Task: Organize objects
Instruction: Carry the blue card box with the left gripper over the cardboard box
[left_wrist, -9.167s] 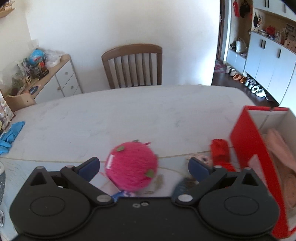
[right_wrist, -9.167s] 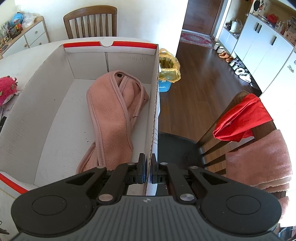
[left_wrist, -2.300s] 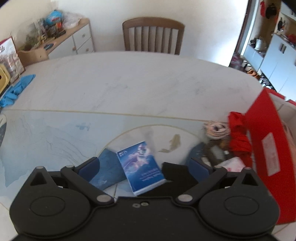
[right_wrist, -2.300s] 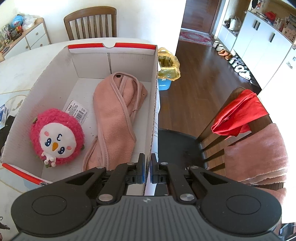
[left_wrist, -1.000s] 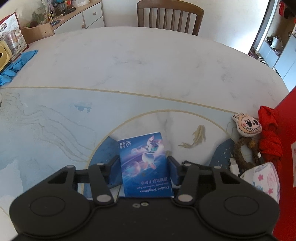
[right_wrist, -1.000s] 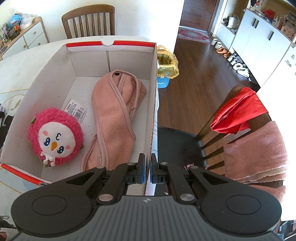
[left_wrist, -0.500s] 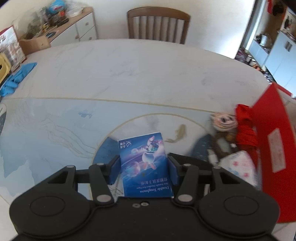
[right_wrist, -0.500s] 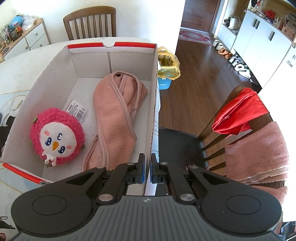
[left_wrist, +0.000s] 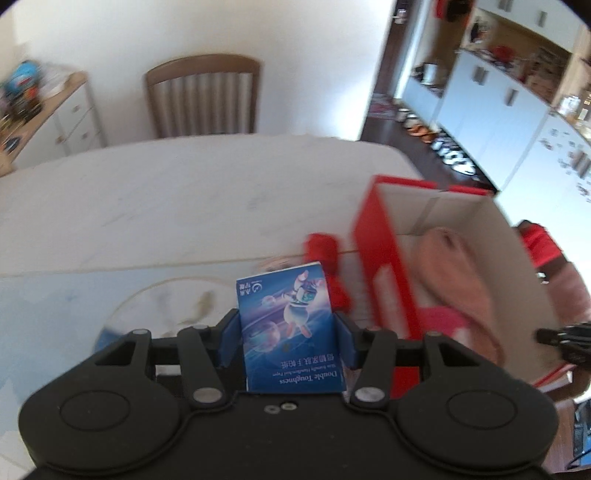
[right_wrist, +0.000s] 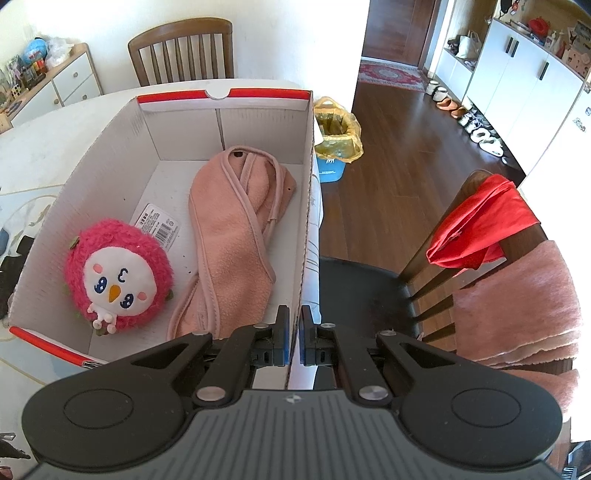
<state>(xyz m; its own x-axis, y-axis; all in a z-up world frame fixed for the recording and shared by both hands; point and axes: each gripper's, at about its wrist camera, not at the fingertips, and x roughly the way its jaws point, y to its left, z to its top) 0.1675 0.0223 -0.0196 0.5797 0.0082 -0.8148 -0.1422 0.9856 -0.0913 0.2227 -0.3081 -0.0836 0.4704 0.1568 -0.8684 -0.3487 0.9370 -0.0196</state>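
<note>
Now | blue packet (left_wrist: 290, 328) | clamped between left hand-held gripper (left_wrist: 287, 338) pads

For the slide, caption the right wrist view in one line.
Right gripper clamped shut on the box wall; inside lie a pink plush toy and a folded pink cloth.

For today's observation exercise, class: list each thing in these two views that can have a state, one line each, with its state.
left gripper: shut on the blue packet.
blue packet: held, lifted off the table.
right gripper: shut on the box wall.
box: open, no lid on it.
pink plush toy: lying in the box, face up.
pink cloth: folded, in the box.
</note>
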